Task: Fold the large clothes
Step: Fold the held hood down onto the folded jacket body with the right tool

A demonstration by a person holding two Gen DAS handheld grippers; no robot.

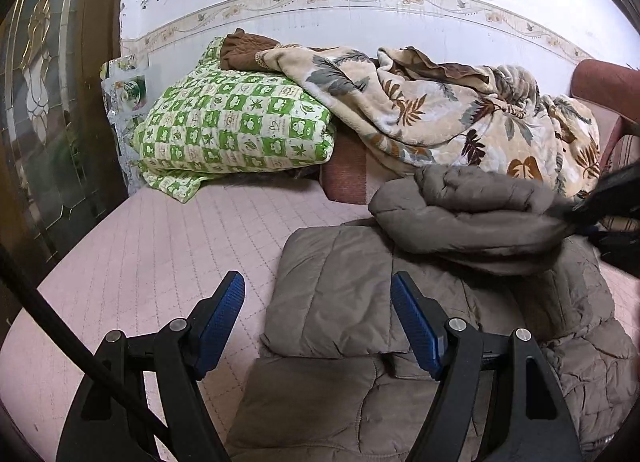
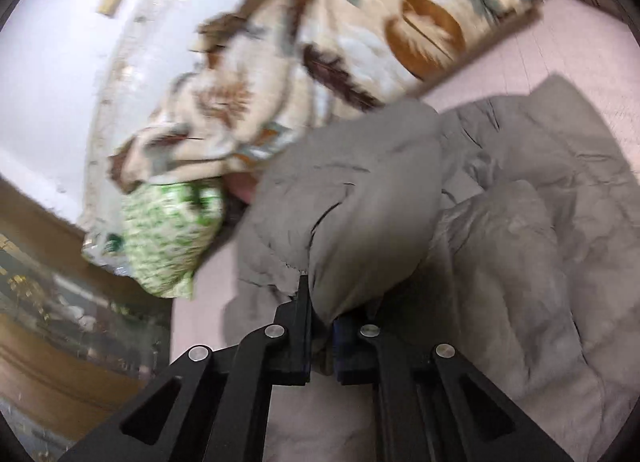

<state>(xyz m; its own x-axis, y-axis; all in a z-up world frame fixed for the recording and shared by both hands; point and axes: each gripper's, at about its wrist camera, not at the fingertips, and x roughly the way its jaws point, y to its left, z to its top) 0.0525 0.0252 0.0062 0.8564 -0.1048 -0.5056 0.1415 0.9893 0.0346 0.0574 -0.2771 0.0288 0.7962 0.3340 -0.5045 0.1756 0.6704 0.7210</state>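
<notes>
Grey-brown quilted jacket (image 1: 340, 298) lies partly folded on the pink quilted bed cover (image 1: 160, 246), right of centre in the left wrist view. Left gripper (image 1: 318, 294) hovers over the jacket's left edge, 2 blue pads spread wide, nothing between them. Right gripper (image 2: 320, 318) has its jaws clamped on a bunched fold of the jacket (image 2: 348, 222); fabric bulges over the fingertips and hides the pads. In the left view the right gripper (image 1: 612, 206) is only a dark blurred shape cut off at the right edge. Right wrist view is tilted and motion-blurred. Behind the jacket: green checked pillow (image 1: 236, 130) and leaf-print blanket (image 1: 440, 110) against the wall; blanket's right end is cut off. Jacket's bottom is hidden by the gripper arms.
</notes>
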